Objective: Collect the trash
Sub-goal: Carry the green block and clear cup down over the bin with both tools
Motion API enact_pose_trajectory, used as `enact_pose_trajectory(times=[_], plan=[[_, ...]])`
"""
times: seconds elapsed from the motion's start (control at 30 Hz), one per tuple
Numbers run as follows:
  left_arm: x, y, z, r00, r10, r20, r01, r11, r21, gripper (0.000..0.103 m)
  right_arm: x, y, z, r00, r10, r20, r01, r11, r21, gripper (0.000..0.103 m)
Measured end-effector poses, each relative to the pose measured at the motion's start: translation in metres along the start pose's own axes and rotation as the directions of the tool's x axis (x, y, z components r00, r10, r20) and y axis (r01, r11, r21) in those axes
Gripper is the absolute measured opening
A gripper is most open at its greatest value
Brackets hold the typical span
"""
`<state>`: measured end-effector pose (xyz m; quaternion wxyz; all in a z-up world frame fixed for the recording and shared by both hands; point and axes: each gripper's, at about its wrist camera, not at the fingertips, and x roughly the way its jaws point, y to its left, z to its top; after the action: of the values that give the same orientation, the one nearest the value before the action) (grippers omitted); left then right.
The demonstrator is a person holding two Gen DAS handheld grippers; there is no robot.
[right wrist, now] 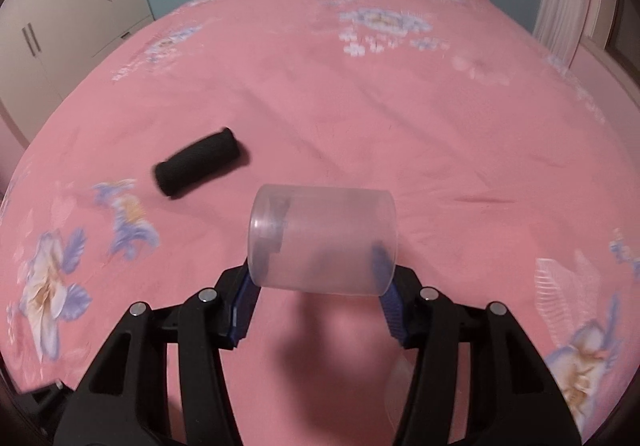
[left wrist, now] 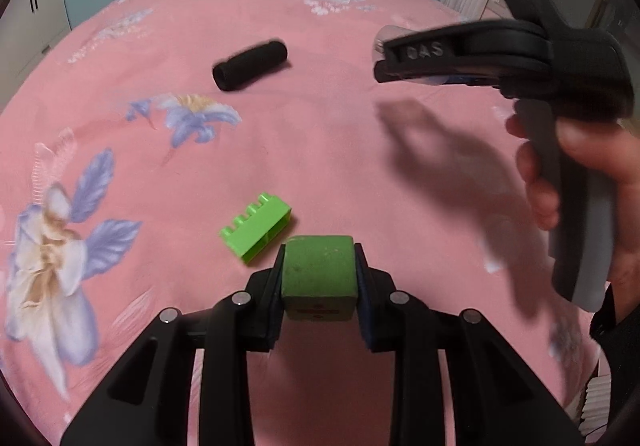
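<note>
**me:** Bit of blur on both feeds. In the left wrist view my right gripper (left wrist: 380, 60) is side-on, so its fingertips are smeared and I can barely see what's between them. The hand (left wrist: 576, 182) on its handle is cut off at the frame edge.

**other:** What's in the right one, then?

**me:** From its own camera, a clear plastic cup (right wrist: 322, 240), lying sideways, clenched between the blue pads (right wrist: 245, 292). Through the wall I only see dark bits of the gripper; can't tell if anything's inside.

**other:** And the left?

**me:** Left gripper (left wrist: 319, 278) is clamped on a green block (left wrist: 318, 272), up off the pink bedsheet (left wrist: 340, 150). Its underside is hidden. A green toy brick (left wrist: 256, 230) lies on the sheet just beyond it, and a black roll (left wrist: 250, 64) further up the bed, well apart from both.
</note>
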<state>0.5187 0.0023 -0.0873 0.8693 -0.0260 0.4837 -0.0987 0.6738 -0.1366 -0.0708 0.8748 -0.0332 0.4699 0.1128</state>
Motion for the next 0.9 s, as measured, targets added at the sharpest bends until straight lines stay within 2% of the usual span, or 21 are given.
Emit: enact_pose_trajectory(times=[0.2,0.4,0.63,0.9], plan=[[-0.066,-0.005,-0.008,0.996,0.036,0.088,-0.038,0.999,0.03,0.032,-0.086,0.009,-0.013,0.996,-0.002,0.084,0.006,0.999,-0.05,0.054],[-0.141,-0.012,-0.017,0.98,0.084,0.179,-0.093,0.995,0.042,0.032,-0.182,0.02,-0.033,0.985,-0.009,0.173,0.026,0.995,-0.1,0.054],[-0.224,-0.017,-0.026,0.959,0.096,0.267,-0.112,0.992,0.048,0.032,-0.283,0.026,-0.057,0.964,0.0,0.267,0.036,0.991,-0.13,0.054],[-0.302,-0.025,-0.042,0.919,0.15,0.364,-0.188,0.98,0.069,0.032,-0.377,0.044,-0.091,0.936,-0.009,0.351,0.081,0.978,-0.191,0.054]])
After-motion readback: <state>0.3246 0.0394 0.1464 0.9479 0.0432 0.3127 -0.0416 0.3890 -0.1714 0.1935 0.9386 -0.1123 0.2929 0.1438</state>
